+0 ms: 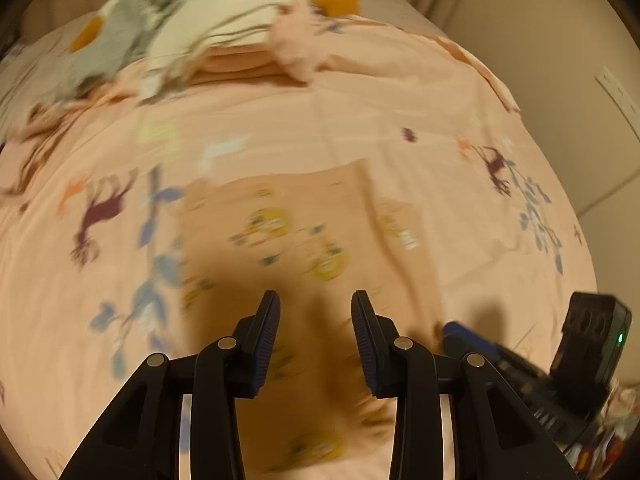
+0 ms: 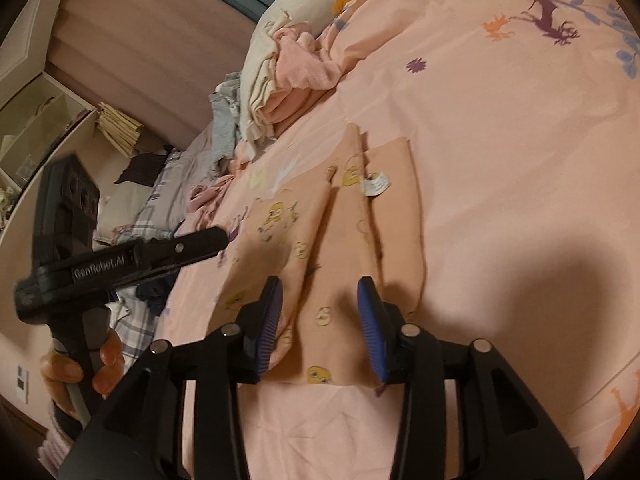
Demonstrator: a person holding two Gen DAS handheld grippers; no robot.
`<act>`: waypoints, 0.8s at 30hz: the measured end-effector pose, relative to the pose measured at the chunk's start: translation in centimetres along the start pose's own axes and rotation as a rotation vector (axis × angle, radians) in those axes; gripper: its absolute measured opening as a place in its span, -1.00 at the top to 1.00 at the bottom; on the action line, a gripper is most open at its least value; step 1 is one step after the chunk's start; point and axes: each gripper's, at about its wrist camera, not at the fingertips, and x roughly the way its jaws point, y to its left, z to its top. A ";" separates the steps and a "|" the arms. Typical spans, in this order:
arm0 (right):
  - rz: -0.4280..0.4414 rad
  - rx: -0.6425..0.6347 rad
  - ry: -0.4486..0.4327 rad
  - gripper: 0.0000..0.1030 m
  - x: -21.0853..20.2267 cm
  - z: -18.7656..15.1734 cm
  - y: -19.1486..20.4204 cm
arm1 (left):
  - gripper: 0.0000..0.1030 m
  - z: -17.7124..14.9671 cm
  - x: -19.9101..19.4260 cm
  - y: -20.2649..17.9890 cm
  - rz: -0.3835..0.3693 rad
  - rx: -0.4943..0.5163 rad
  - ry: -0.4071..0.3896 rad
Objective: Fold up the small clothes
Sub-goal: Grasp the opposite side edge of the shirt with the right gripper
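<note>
Left gripper (image 1: 315, 300): fingers spread, nothing between them, poised above a small peach garment (image 1: 304, 232) with yellow cartoon prints, lying flat on the pink bedsheet (image 1: 420, 120). Right gripper (image 2: 320, 286): fingers likewise spread, same garment (image 2: 332, 240) folded lengthwise just ahead of the tips, white label uppermost. Heap of unfolded clothes (image 2: 280, 80) well beyond the fingertips
</note>
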 end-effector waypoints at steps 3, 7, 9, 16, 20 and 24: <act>0.050 0.011 0.031 0.16 0.7 0.2 0.2 | 0.31 -2.2 -1.1 2.9 -0.008 -0.059 -0.015; 0.026 -0.003 0.059 0.15 2.2 0.8 1.0 | 0.31 -4.8 -1.7 4.3 -0.075 -0.083 -0.033; 0.012 -0.020 0.075 0.15 3.3 1.3 1.6 | 0.31 -6.1 -1.6 4.2 -0.120 -0.074 -0.033; -0.131 -0.098 0.156 0.14 8.4 3.4 3.1 | 0.31 -8.7 1.4 3.3 -0.129 -0.026 0.029; -0.155 -0.122 0.167 0.08 9.9 4.2 3.1 | 0.31 -9.6 2.4 2.7 -0.115 0.021 0.038; -0.136 -0.106 0.168 -0.01 11.2 5.1 2.8 | 0.31 -9.4 1.3 4.1 -0.222 -0.051 0.031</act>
